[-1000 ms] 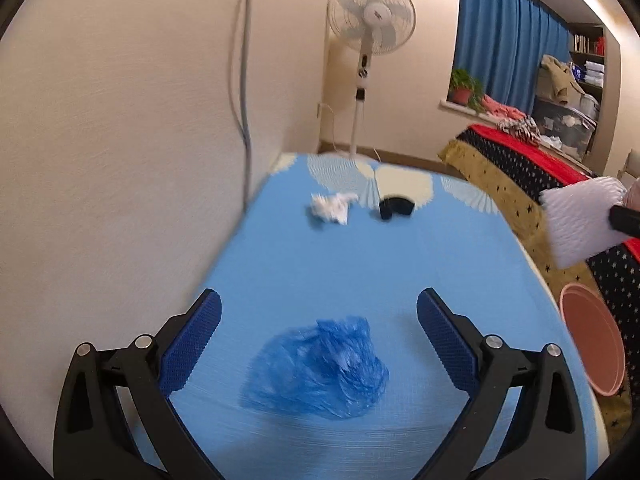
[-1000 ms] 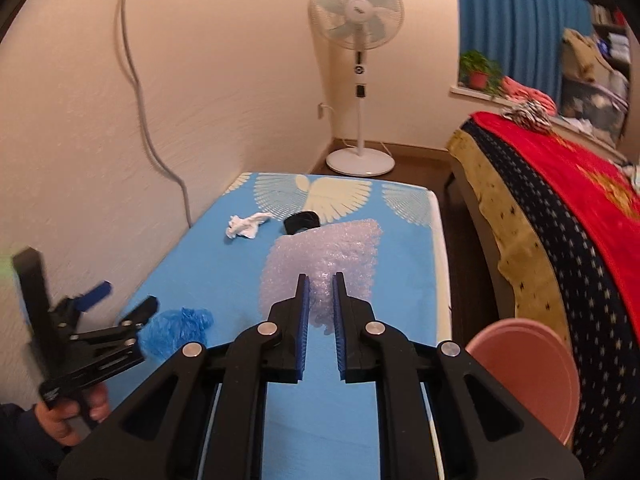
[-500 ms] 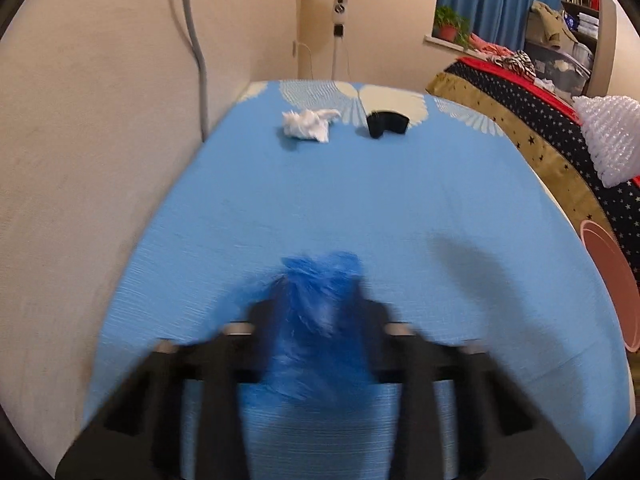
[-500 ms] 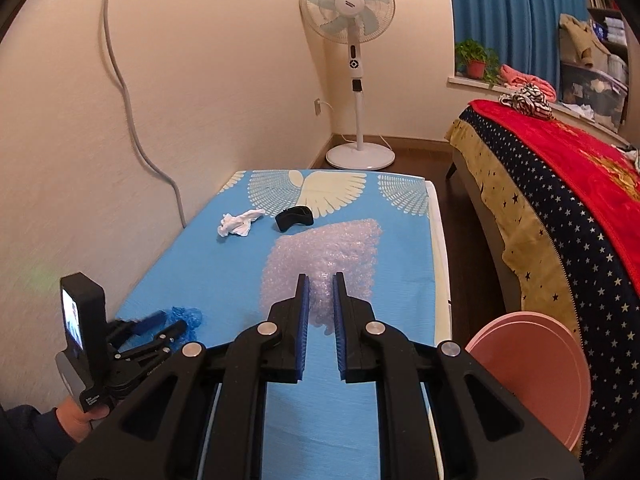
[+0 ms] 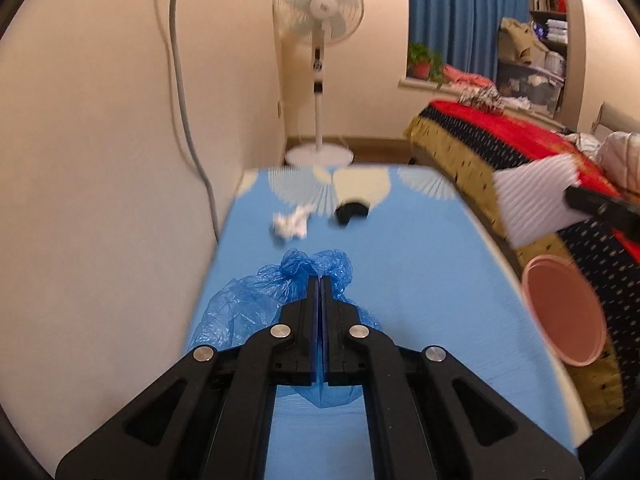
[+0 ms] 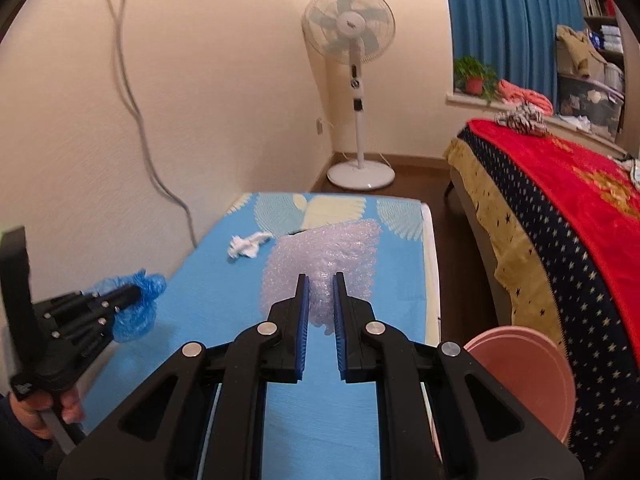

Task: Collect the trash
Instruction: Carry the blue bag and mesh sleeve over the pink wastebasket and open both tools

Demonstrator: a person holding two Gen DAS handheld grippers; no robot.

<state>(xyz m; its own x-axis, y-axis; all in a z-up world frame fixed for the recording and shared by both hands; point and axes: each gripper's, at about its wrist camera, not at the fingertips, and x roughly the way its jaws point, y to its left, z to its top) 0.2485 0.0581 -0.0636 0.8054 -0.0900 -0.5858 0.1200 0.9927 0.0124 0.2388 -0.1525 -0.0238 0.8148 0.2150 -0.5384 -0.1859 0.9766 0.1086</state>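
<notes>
left wrist view: the left tongs [image 5: 321, 280] are clamped on the blue plastic bag [image 5: 256, 300], just off the blue surface [image 5: 420, 280]. the right tongs [image 6: 319, 280] pinch bubble wrap [image 6: 320, 256]. collecting is mid-step; next, likely both go to the pink bin [image 5: 560, 312] at 3 o'clock. 2 pieces remain at 12 o'clock: crumpled tissue [image 5: 290, 224] and a black object [image 5: 351, 212]. nothing blocks the way.

On the table [image 6: 392, 420], far end: tissue [image 6: 248, 245] left of a small dark object [image 5: 351, 213]. Nearer, at the left edge by the wall: plastic bag [image 5: 256, 300]. Right of the table, on the floor: bowl [image 6: 524, 372], with the bed [image 6: 568, 216] behind it. Beyond the table, in the corner: fan [image 6: 354, 64].
</notes>
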